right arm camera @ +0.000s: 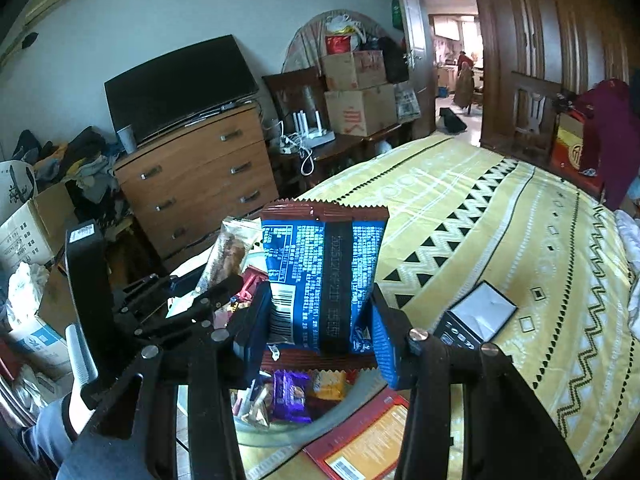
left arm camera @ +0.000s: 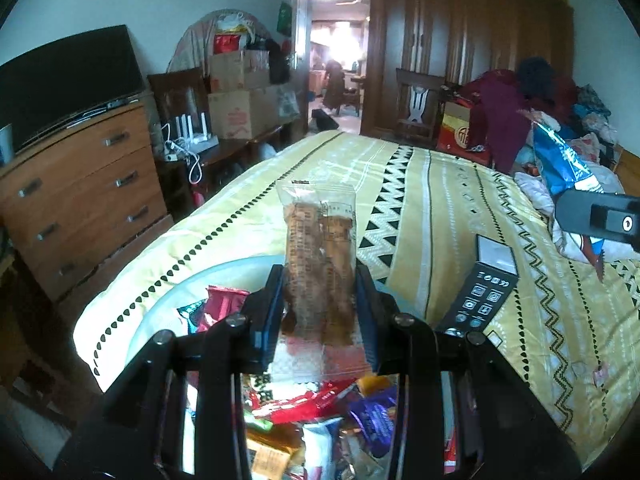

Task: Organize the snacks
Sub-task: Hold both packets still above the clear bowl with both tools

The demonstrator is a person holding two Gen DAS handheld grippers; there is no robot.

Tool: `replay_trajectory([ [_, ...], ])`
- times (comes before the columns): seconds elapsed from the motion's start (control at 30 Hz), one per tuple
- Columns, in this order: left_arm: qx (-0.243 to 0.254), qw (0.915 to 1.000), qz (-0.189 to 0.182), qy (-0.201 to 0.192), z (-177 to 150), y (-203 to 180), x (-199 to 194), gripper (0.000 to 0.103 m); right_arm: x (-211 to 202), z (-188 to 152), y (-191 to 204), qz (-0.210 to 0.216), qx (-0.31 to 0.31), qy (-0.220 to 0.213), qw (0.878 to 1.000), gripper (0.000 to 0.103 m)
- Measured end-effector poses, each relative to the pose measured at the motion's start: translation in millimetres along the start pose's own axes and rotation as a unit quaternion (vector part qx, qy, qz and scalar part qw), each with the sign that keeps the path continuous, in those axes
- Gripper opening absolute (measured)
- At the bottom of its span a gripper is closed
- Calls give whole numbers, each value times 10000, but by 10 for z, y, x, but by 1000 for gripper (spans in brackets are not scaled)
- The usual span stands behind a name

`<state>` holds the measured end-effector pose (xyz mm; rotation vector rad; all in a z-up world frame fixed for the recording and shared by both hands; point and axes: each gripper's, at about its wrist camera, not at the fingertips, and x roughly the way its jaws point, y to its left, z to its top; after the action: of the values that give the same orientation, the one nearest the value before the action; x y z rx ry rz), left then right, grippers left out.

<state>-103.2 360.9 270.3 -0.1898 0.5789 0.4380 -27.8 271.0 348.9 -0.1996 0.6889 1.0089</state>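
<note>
My left gripper [left arm camera: 320,292] is shut on a clear packet of brown biscuit bars [left arm camera: 318,256], held upright above a pale bowl [left arm camera: 160,312] full of mixed snack packets [left arm camera: 320,404]. My right gripper [right arm camera: 320,320] is shut on a blue and dark red snack bag [right arm camera: 324,276], held upright above the same bowl [right arm camera: 280,432], which holds several small packets [right arm camera: 292,396]. In the right wrist view the left gripper [right arm camera: 208,280] with its biscuit packet [right arm camera: 232,252] is at the left. In the left wrist view the blue bag [left arm camera: 560,160] shows at the far right.
The bowl sits on a bed with a yellow patterned cover [left arm camera: 460,208]. A black box with a white lid [left arm camera: 484,284] lies on the bed to the right. A red and orange flat packet [right arm camera: 368,444] lies by the bowl. A wooden dresser [left arm camera: 80,188] with a TV stands left.
</note>
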Motion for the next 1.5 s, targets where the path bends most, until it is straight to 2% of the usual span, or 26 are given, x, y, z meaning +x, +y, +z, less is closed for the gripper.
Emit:
replay_trajectory([
  [0.27,-41,9998,91,174,21,165,176,34,396,116,-27,168,140,285,9994,49],
  [0.67,-122,9992,154,340,-5,389,297,34,669,99,96,346,155,461,9982,49],
  [1.5,-83,9990,151,408,-3,371,385,34,757,43,139,447,150,513,9976,49],
])
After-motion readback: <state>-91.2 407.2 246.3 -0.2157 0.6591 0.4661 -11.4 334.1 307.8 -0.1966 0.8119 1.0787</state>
